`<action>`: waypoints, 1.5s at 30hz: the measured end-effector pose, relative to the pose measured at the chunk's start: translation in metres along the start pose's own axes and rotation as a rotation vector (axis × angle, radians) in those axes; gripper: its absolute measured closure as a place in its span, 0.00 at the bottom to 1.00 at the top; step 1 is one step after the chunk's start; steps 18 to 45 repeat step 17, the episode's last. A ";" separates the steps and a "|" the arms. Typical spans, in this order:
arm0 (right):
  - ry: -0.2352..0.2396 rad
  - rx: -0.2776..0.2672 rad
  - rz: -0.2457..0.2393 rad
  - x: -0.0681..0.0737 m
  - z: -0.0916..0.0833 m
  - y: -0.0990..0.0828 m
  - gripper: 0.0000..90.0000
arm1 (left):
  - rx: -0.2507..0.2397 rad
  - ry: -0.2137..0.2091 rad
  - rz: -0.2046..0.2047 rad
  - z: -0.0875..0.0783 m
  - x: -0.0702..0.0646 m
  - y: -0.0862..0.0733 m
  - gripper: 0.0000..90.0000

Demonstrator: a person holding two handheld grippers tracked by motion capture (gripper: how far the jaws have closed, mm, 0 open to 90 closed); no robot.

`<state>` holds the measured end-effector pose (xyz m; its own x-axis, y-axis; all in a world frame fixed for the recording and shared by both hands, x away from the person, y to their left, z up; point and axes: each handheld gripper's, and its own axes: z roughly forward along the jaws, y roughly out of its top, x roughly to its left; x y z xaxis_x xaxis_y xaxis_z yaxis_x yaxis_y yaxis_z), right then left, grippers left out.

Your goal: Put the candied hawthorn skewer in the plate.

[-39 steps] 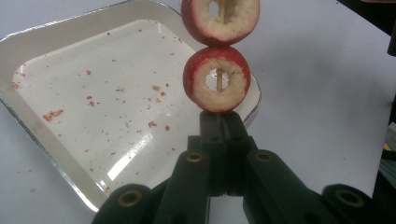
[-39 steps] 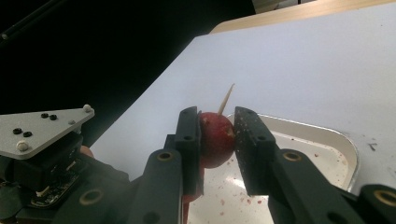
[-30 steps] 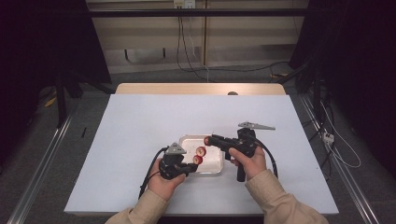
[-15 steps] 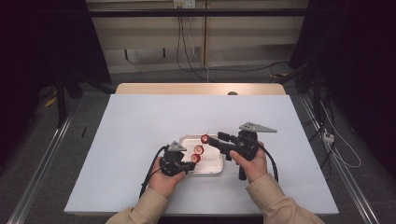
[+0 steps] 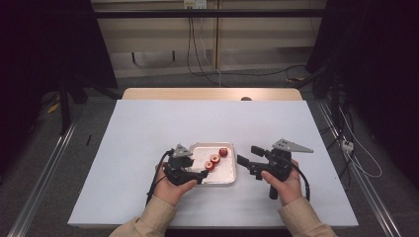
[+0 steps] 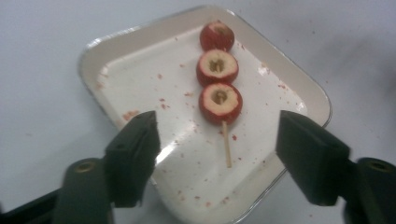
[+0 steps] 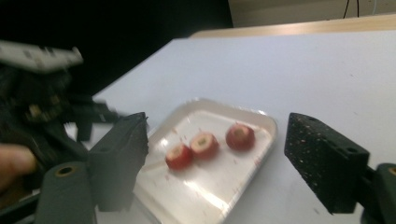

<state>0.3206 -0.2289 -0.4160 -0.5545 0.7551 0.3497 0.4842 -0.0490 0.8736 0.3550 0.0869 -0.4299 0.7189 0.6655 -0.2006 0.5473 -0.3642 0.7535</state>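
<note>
Overhead, white table [image 5: 148, 133], wooden far edge [image 5: 212, 94], dark room, floor cables [image 5: 197, 49]

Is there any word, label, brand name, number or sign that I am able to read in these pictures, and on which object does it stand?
None: no readable text stands on the tray, the skewer of red fruit pieces, the table or the left gripper and right gripper.
Wall outlet plate: any marking is too small to read.

White table [image 5: 148, 128]; cables [image 5: 197, 54] on floor beyond; dark surroundings.
</note>
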 end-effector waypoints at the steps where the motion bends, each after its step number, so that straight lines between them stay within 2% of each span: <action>1: -0.006 0.000 -0.005 -0.002 -0.004 -0.004 0.23 | -0.009 0.006 0.016 -0.005 0.003 -0.003 0.26; 6: -0.047 0.023 -0.065 -0.011 -0.021 -0.019 0.19 | -0.057 -0.009 0.041 -0.031 0.020 -0.019 0.21; 9: -0.069 0.031 -0.085 -0.014 -0.030 -0.027 0.19 | -0.084 -0.011 0.060 -0.044 0.030 -0.027 0.18; 11: -0.088 0.040 -0.120 -0.014 -0.035 -0.031 0.19 | -0.089 -0.006 0.060 -0.050 0.036 -0.033 0.16; 14: -0.096 0.032 -0.118 -0.017 -0.041 -0.037 0.18 | -0.100 -0.007 0.048 -0.055 0.042 -0.039 0.15; 17: -0.105 0.027 -0.123 -0.018 -0.044 -0.040 0.17 | -0.121 -0.015 0.060 -0.056 0.045 -0.040 0.14; 45: -0.105 0.027 -0.123 -0.018 -0.044 -0.040 0.17 | -0.121 -0.015 0.060 -0.056 0.045 -0.040 0.14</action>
